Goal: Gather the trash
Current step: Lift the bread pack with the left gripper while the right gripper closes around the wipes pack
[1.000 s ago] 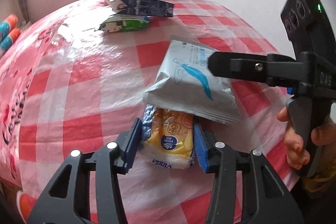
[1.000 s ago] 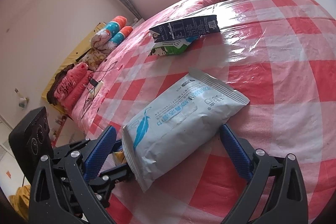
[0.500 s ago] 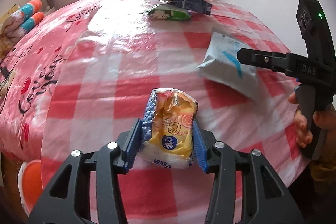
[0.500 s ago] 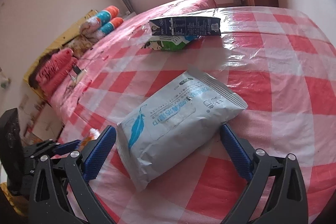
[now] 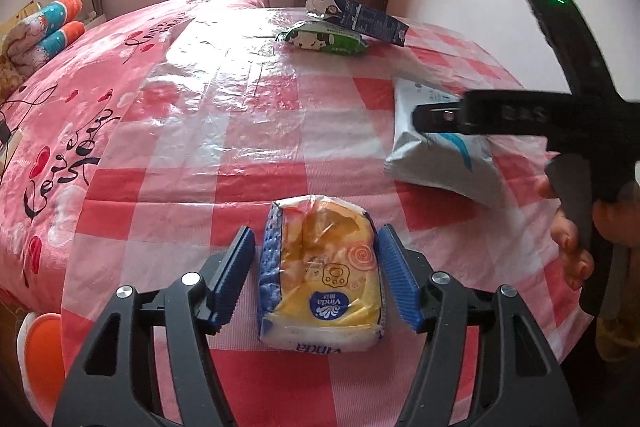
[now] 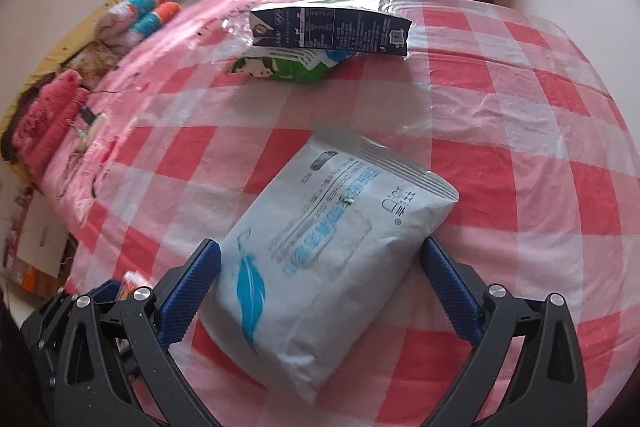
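- Here, from my left wrist camera, I see the left hand-held gripper [image 5: 316, 277] with its jaws opening around a yellow Vinda tissue pack [image 5: 322, 279]; the blue pads stand just clear of the pack on both sides, so it lies loose on the red-and-white checked plastic sheet [image 5: 224, 155] and is no longer pinched.
- That sheet is spread over a bed with a pink cover [image 5: 80, 67]; I see no worktop here.
- In my right wrist camera, the right hand-held gripper [image 6: 320, 291] is spread wide around a white wet-wipe pouch with a blue feather print [image 6: 332, 255]. The pouch fills the gap between the pads and reaches both of them, though I cannot tell whether it is squeezed. It rests flat on the sheet, so I judge it not yet grasped.
- Further back on the sheet, well apart from both grippers, a dark blue carton [image 6: 332, 27] leans on top of a green-and-white snack packet [image 6: 280, 65]. Both look untouched.
- A person's hand [image 5: 572, 227] holds the handle of the right gripper at the edge of the left view.
- I see no bin or trash bag in either view, so I cannot say where the trash is meant to go.
- My judgement: the collecting is at an early stage. Four pieces of trash are still out on the sheet, two gathered toward the near edge, and none is visibly put away.
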`<state>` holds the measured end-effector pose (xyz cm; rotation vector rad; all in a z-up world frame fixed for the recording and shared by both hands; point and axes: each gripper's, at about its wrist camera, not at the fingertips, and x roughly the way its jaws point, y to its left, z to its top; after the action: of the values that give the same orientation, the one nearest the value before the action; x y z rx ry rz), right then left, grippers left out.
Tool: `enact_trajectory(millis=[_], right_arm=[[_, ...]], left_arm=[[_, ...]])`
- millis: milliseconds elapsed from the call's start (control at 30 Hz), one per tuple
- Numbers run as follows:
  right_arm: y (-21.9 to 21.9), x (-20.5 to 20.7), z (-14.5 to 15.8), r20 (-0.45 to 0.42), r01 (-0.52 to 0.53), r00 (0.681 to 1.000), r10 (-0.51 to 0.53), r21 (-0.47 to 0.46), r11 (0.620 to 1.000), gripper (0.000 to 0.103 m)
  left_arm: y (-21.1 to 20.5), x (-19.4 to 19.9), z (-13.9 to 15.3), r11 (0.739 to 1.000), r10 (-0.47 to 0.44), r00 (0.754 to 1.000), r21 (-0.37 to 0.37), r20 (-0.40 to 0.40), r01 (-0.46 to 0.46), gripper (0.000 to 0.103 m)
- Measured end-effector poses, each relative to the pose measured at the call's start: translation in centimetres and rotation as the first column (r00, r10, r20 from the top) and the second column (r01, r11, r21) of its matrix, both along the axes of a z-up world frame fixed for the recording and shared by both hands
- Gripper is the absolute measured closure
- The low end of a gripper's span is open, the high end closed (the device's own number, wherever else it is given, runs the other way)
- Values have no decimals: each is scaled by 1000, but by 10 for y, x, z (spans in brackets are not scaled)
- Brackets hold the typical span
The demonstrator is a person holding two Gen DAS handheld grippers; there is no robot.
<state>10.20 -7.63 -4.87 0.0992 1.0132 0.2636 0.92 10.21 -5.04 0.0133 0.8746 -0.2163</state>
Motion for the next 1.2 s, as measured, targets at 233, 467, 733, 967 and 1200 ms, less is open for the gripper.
enact_trajectory(millis=[233,467,733,967,1200], right_arm=[[28,7,-7,17,-5,1000,7,-161,987,4],[27,1,-8,25,-90,995,96,-177,980,5],[24,-21,-6,80,-138,985,151,-148,979,15],[24,-37,-5,101,-157,980,170,-127,979,18],[27,-52,-2,108,-169,978,180,-105,980,19]], left_arm=[[9,-5,-1,998,45,999,-36,27,-44,51],[19,-7,-1,993,76,997,-91,34,-72,58],[27,-12,0,986,90,996,-145,25,-85,61],[39,-21,2,975,104,994,-199,18,-99,63],[47,-34,9,968,112,993,-230,40,-100,63]])
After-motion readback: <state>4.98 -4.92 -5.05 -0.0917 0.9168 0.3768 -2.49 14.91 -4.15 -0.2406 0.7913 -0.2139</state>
